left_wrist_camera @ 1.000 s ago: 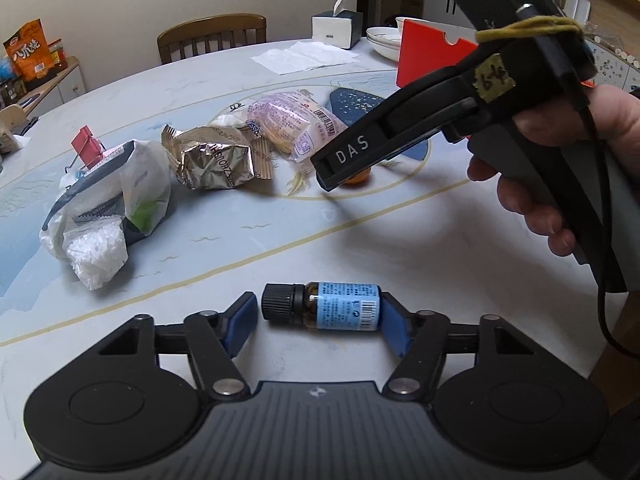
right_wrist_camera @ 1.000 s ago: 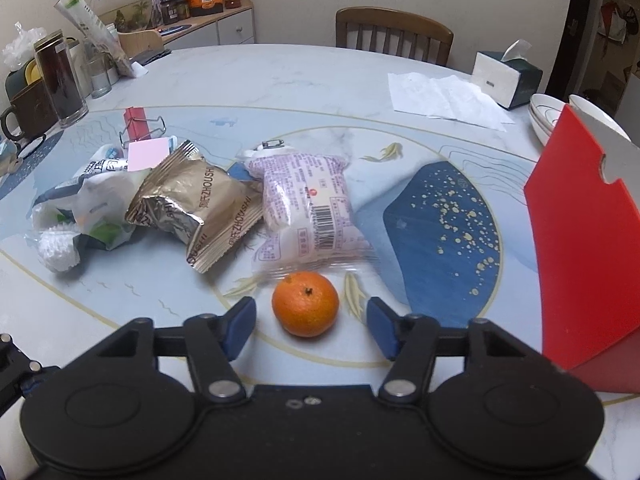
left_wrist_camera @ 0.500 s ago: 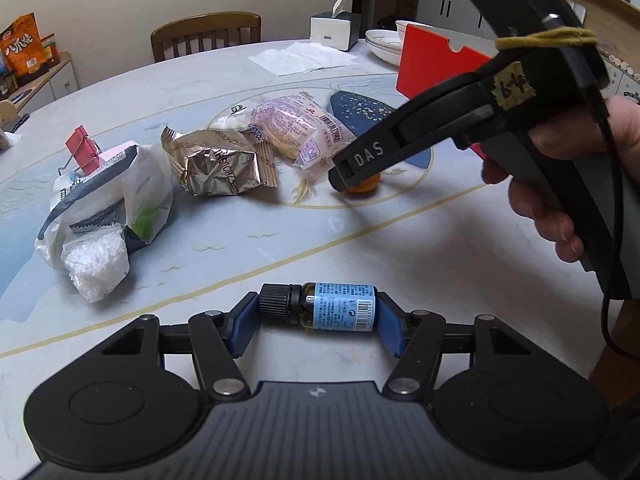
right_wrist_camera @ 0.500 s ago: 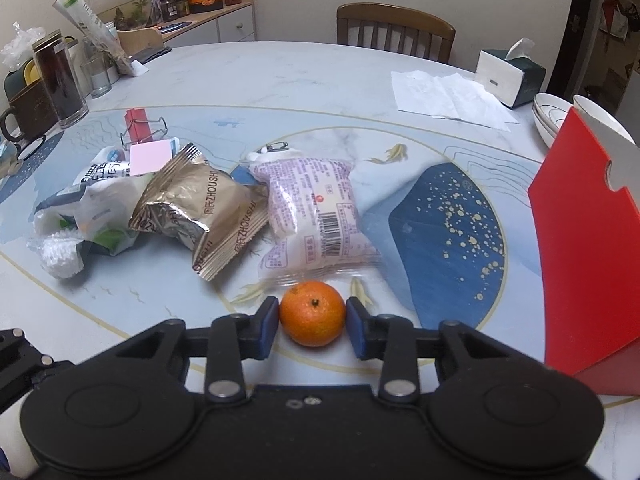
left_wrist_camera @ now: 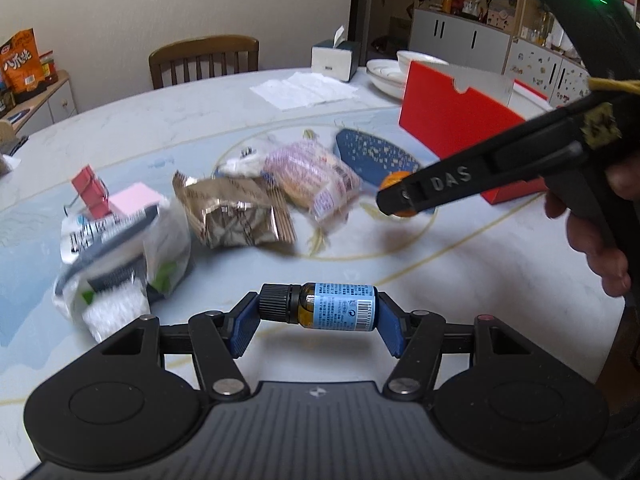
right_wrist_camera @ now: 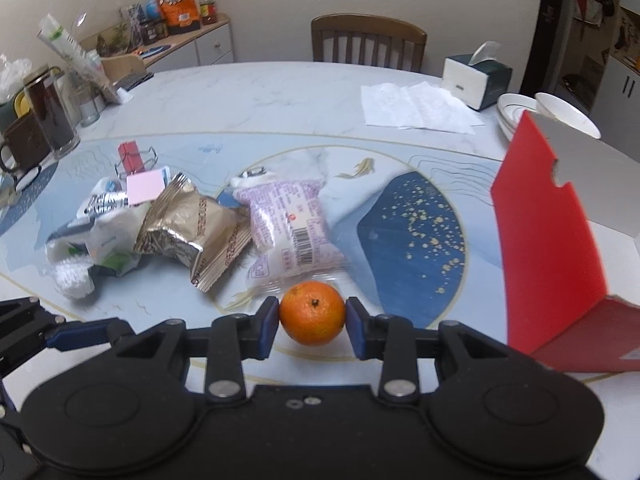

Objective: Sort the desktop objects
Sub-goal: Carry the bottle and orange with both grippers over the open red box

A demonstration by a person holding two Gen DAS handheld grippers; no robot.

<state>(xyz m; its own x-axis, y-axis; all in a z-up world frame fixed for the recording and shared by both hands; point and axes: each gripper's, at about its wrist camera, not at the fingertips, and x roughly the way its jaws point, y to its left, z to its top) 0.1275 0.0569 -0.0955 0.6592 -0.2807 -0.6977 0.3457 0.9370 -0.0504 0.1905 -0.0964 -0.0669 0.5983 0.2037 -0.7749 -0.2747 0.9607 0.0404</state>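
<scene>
My left gripper (left_wrist_camera: pixel 317 314) is shut on a small brown bottle (left_wrist_camera: pixel 320 311) with a blue label and black cap, held sideways above the table. My right gripper (right_wrist_camera: pixel 312 320) is shut on an orange mandarin (right_wrist_camera: pixel 312 313) and holds it just off the table; the mandarin also shows in the left wrist view (left_wrist_camera: pixel 394 182), mostly hidden behind the right gripper's arm. On the table lie a gold foil snack bag (right_wrist_camera: pixel 192 226), a pink-white snack packet (right_wrist_camera: pixel 288 220), a crumpled white bag (right_wrist_camera: pixel 100 236), a pink note pad (right_wrist_camera: pixel 145 187) and a red binder clip (right_wrist_camera: pixel 130 156).
An open red box (right_wrist_camera: pixel 548 248) stands at the right. Behind it are white bowls (right_wrist_camera: pixel 552 114), a tissue box (right_wrist_camera: pixel 476 76) and paper sheets (right_wrist_camera: pixel 416 106). Mugs and glasses (right_wrist_camera: pixel 44 120) stand at the far left. A wooden chair (right_wrist_camera: pixel 366 42) is at the far edge.
My right gripper closed on the mandarin and lifted it slightly. My left gripper closed on the bottle and raised it off the table.
</scene>
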